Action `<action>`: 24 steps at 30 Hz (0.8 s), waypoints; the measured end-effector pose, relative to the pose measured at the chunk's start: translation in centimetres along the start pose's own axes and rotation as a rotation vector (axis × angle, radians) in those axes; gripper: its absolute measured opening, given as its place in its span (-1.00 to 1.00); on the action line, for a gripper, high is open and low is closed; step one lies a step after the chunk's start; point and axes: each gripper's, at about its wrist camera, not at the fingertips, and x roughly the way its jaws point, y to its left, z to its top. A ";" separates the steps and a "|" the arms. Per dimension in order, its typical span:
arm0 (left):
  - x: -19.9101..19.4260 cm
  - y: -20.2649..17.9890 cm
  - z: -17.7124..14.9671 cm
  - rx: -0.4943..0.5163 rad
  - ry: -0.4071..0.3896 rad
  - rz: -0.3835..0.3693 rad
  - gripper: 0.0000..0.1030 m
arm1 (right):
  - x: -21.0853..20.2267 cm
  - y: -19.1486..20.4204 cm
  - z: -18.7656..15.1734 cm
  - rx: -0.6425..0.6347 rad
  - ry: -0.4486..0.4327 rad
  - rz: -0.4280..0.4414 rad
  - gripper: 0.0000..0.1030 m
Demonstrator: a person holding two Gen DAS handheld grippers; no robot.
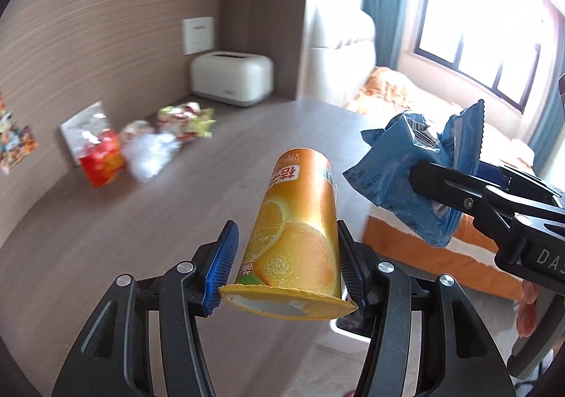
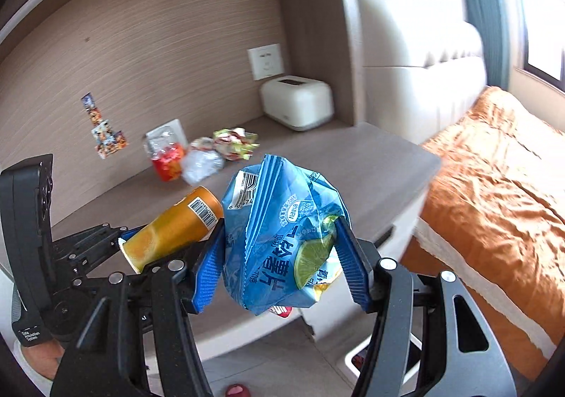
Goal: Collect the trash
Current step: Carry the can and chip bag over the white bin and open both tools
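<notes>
Orange cup (image 1: pixel 296 231) clamped upside-down, base tilted away, blue chip bag (image 2: pixel 279 238) gripped

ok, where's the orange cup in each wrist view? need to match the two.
Left wrist: orange cup at centre-bottom, clamped between the left gripper pads, rim toward the camera.
Right wrist: same cup at left of centre, lying tilted, partly behind the blue chip bag held in the right gripper.
Shared landmark: the white toaster in the desk's back corner, under the wall socket.
</notes>
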 end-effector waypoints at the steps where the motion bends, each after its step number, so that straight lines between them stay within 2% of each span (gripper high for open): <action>1: 0.3 -1.2 -0.3 0.015 0.005 -0.012 0.06 | -0.5 -1.0 -0.4 0.010 0.000 -0.015 0.18; 8: 3.2 -8.4 -2.3 0.097 0.045 -0.101 0.06 | -3.0 -7.1 -3.7 0.087 0.017 -0.113 0.18; 13: 6.7 -12.4 -4.3 0.149 0.091 -0.150 0.06 | -3.3 -10.9 -6.8 0.145 0.048 -0.172 0.18; 18: 10.7 -15.4 -7.0 0.202 0.140 -0.195 0.06 | -1.9 -14.2 -10.3 0.191 0.086 -0.214 0.18; 24: 17.5 -18.0 -11.8 0.248 0.211 -0.228 0.06 | 1.6 -18.7 -15.8 0.254 0.150 -0.237 0.19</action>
